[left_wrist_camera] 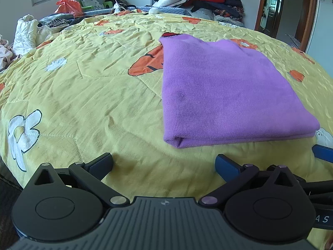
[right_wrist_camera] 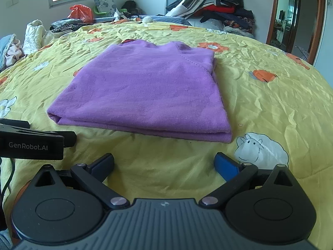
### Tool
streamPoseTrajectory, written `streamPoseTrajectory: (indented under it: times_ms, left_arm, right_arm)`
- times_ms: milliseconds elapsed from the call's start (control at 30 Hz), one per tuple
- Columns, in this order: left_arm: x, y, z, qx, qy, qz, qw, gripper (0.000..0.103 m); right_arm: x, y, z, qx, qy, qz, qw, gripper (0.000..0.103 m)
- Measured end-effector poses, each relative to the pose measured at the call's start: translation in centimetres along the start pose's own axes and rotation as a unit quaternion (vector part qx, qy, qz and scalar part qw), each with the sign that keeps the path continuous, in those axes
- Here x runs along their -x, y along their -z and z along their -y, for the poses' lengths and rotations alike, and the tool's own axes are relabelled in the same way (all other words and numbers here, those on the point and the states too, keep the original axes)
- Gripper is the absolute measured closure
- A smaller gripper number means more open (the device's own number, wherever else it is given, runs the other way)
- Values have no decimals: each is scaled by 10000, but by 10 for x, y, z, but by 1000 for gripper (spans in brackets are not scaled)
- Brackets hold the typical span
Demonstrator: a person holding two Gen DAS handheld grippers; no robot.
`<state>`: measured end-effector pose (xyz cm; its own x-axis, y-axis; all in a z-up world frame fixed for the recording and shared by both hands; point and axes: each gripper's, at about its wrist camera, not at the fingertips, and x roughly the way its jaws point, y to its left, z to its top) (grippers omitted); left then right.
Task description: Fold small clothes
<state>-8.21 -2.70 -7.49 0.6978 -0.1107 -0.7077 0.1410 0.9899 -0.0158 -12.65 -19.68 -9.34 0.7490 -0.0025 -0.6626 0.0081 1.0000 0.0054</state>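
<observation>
A purple knit garment [left_wrist_camera: 224,91] lies folded into a neat rectangle on the yellow quilt [left_wrist_camera: 83,95], a red trim showing at its far edge. It also shows in the right wrist view [right_wrist_camera: 145,91], with its folded edge toward me. My left gripper [left_wrist_camera: 164,162] is open and empty, just short of the garment's near left corner. My right gripper [right_wrist_camera: 164,163] is open and empty, just short of the garment's near edge. The left gripper's body [right_wrist_camera: 31,143] shows at the left of the right wrist view.
The quilt [right_wrist_camera: 270,95] carries orange flower and white sheep patches. A tall heap of dark clothes [right_wrist_camera: 216,6] sits at the far side. A white jacket [right_wrist_camera: 34,35], an orange bag [right_wrist_camera: 81,11] and a pillow [right_wrist_camera: 104,3] lie far left. A doorway [right_wrist_camera: 289,14] stands far right.
</observation>
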Motion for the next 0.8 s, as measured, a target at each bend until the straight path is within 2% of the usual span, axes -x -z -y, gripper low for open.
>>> streamPoseTrajectory:
  times_ms: [800]
  left_arm:
    - [0, 0, 1, -16, 15, 25, 10000, 0]
  right_arm:
    - [0, 0, 0, -1, 3, 3, 10000, 0]
